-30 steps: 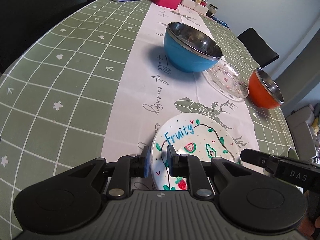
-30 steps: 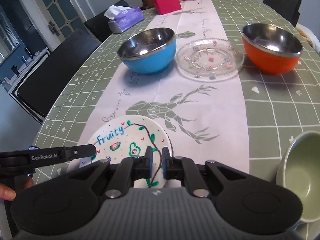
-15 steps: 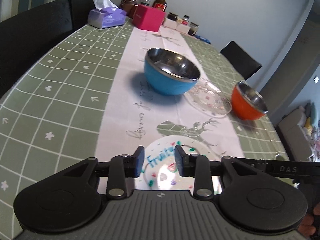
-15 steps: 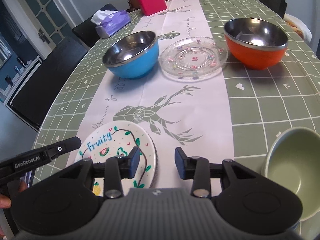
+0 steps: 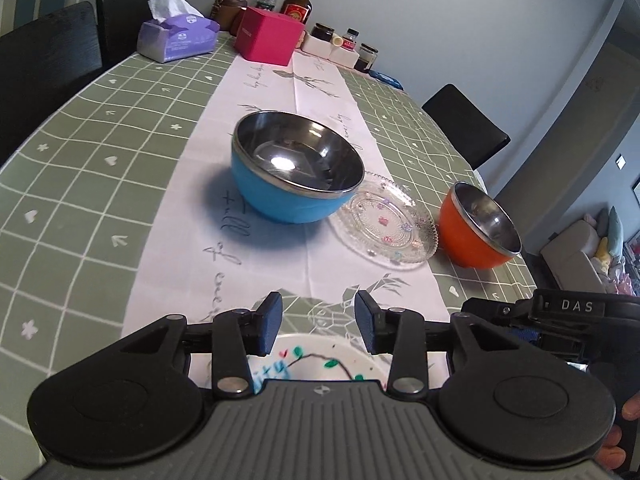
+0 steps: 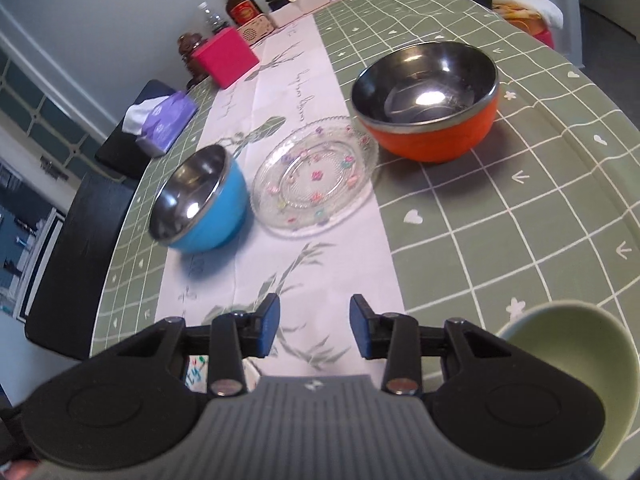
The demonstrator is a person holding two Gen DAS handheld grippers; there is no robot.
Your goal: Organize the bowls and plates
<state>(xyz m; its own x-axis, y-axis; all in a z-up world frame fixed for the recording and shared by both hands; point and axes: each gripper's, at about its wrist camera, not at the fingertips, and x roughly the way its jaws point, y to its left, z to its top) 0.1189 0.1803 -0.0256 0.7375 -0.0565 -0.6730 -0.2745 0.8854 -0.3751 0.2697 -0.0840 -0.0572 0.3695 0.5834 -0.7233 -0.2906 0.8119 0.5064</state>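
Plates and bowls wait ahead: the painted plate (image 5: 320, 360), pinched a second ago, now lies free on the table (image 5: 100, 160) under both tongs. The left tongs (image 5: 319, 322) are opening and the right tongs (image 6: 314, 326) stand part open, both empty. Next pick looks like the glass plate (image 6: 316, 176) or a bowl beyond.

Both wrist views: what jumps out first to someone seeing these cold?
The two steel-lined bowls, the blue bowl and the orange bowl, stand out on the green checked tablecloth with the clear glass plate lying between them. Nearest the cameras, the left gripper is opening over the painted white plate, gripping nothing, and the right gripper is open and empty.
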